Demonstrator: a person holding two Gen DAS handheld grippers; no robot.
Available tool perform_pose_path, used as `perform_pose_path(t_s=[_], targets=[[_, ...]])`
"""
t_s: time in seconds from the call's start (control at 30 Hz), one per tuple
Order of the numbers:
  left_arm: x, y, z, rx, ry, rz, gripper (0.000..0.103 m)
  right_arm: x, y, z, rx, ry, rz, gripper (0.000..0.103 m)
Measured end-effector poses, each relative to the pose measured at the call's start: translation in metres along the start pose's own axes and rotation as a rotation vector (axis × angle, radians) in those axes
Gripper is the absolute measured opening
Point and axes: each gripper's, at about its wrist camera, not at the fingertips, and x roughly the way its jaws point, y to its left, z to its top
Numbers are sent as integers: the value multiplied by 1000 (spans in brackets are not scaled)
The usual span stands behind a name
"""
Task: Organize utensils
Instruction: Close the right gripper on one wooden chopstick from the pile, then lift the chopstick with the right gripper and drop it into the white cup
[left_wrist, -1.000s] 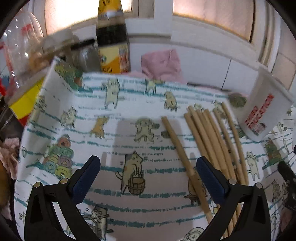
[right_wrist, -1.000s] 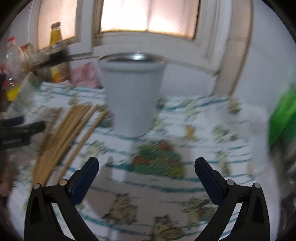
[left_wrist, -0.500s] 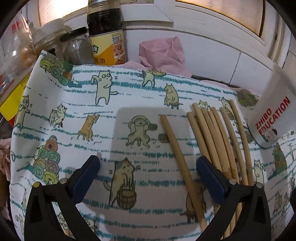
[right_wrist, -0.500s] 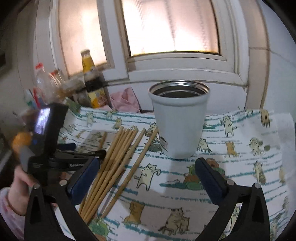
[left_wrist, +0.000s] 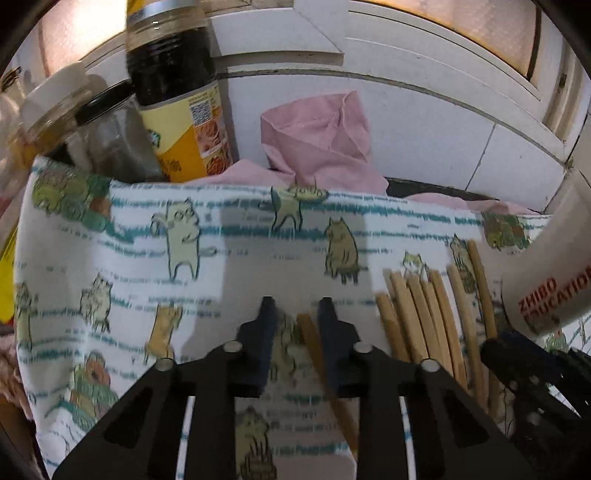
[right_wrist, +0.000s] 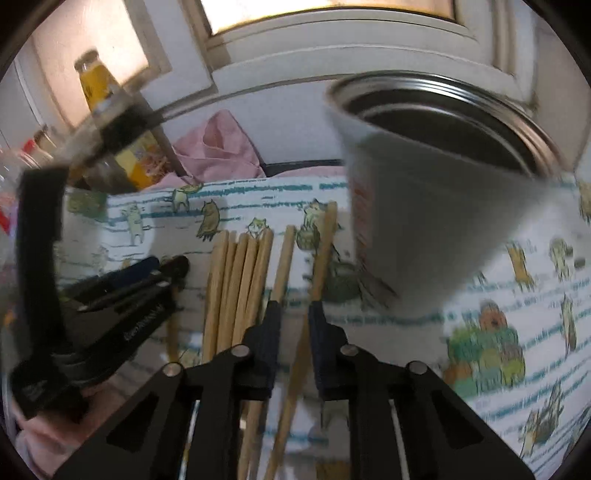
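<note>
Several wooden chopsticks (left_wrist: 424, 317) lie side by side on a cat-print cloth (left_wrist: 110, 258). My left gripper (left_wrist: 293, 308) has its jaws narrowed around one separate chopstick (left_wrist: 314, 343) at the left of the bunch, with a small gap still showing. My right gripper (right_wrist: 293, 308) has its jaws narrowed around a chopstick (right_wrist: 321, 254) at the right of the bunch (right_wrist: 236, 288), next to a white metal-lined cup (right_wrist: 424, 206). The cup also shows at the right in the left wrist view (left_wrist: 550, 284).
A dark sauce bottle (left_wrist: 173, 92) and glass jars (left_wrist: 74, 122) stand at the back left against the wall. A pink cloth (left_wrist: 317, 136) lies behind the printed cloth. The left gripper (right_wrist: 122, 295) shows in the right wrist view, close beside the chopsticks.
Both grippers have dropped lower and closer to the chopsticks, and both pairs of jaws have closed from wide open to narrow, each around a chopstick.
</note>
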Motion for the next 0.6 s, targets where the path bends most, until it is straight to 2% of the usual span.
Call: perform_pose_path(t_s=[0.07, 0.13, 0.2, 0.23, 0.27, 0.3, 0.33, 0.4, 0.47, 0.5, 0.57, 0.6], targets=[[4, 1, 12, 8, 14, -19, 13, 12, 6, 9, -26, 3, -90, 14], [8, 5, 21, 19, 6, -49, 12, 20, 9, 15, -42, 26, -95, 14], [7, 10, 21, 37, -36, -84, 12, 26, 13, 19, -70, 46, -83, 14], [2, 12, 20, 44, -19, -90, 12, 28, 15, 20, -85, 44, -83, 14], [0, 16, 23, 22, 18, -146, 13, 30, 18, 20, -109, 37, -73, 11], [-1, 23, 24, -11, 49, -249, 18, 31, 19, 20, -122, 30, -50, 9], [1, 28, 25, -43, 77, -312, 25, 32, 20, 19, -130, 22, -27, 8], [-2, 32, 32, -63, 91, -320, 26, 33, 23, 19, -158, 24, 12, 7], [-2, 31, 36, -46, 93, -289, 29, 31, 25, 19, -173, 28, 42, 7], [-4, 29, 36, -38, 95, -278, 32, 27, 24, 19, -173, 9, 59, 7], [-8, 18, 31, -21, 100, -289, 45, 11, 22, 19, -187, -58, 81, 7], [-9, 15, 33, -4, 96, -286, 45, 2, 22, 20, -195, -103, 94, 7]])
